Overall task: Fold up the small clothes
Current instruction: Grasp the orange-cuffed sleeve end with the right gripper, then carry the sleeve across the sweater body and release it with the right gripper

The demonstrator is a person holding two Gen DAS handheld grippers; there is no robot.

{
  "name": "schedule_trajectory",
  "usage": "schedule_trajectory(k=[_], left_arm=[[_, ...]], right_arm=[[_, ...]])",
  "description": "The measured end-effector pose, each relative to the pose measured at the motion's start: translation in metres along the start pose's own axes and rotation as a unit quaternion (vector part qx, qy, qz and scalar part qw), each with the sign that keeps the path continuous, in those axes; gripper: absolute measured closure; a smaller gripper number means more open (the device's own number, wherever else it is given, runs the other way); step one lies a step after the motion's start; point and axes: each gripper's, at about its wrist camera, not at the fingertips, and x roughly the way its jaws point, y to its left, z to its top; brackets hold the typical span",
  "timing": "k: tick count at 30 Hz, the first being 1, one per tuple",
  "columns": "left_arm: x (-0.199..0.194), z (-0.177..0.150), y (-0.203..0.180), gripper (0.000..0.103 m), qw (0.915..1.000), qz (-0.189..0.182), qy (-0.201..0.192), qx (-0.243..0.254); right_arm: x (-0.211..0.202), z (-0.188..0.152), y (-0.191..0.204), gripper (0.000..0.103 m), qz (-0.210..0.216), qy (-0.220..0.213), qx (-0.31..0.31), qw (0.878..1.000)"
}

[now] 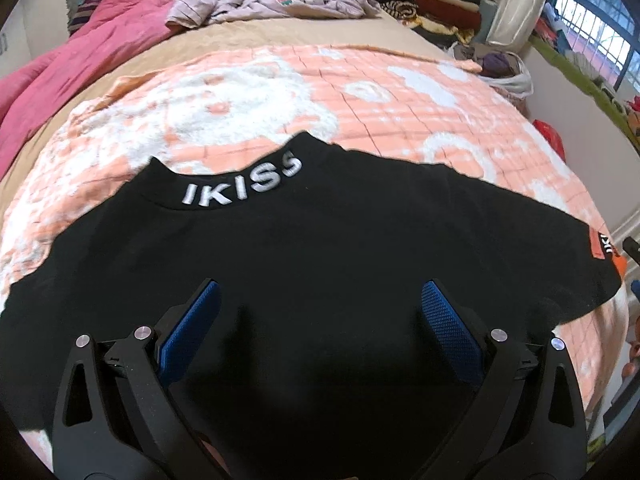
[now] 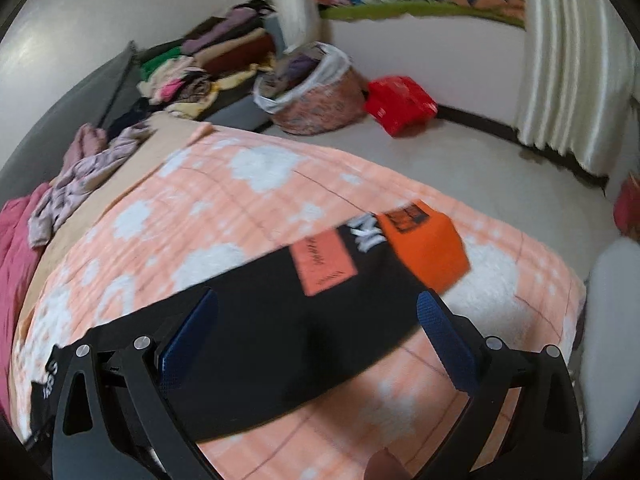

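Observation:
A black top (image 1: 320,248) with white "IKISS" lettering on its collar lies flat on the peach-and-white blanket (image 1: 248,92). My left gripper (image 1: 320,292) is open and empty, hovering over the middle of the top below the collar. In the right wrist view the top's sleeve (image 2: 304,312) stretches right, ending in an orange cuff (image 2: 428,252) with a salmon patch (image 2: 324,266) and white letters. My right gripper (image 2: 318,300) is open and empty above that sleeve.
A pink quilt (image 1: 80,64) and a lilac striped garment (image 1: 256,4) lie at the bed's far side. Stacks of folded clothes (image 1: 432,0) stand beyond. A basket of clothes (image 2: 312,88) and a red bag (image 2: 400,104) sit on the floor. Curtains (image 2: 572,80) hang right.

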Motion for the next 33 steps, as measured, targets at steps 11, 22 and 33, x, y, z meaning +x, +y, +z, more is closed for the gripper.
schedule_trajectory(k=[11, 22, 33], left_arm=[[0.023, -0.004, -0.001, 0.009, 0.9999, 0.01, -0.005, 0.008], [0.009, -0.011, 0.014, 0.009, 0.9997, 0.003, -0.024, -0.003], [-0.038, -0.023, 0.041, 0.009, 0.9978, -0.01, -0.049, -0.043]], right_arm=[[0.055, 0.005, -0.045, 0.004, 0.034, 0.048, 0.084, 0.995], [0.061, 0.019, -0.072, 0.072, 0.116, 0.035, 0.135, 0.983], [-0.02, 0.032, 0.012, 0.086, 0.253, -0.056, 0.01, 0.966]])
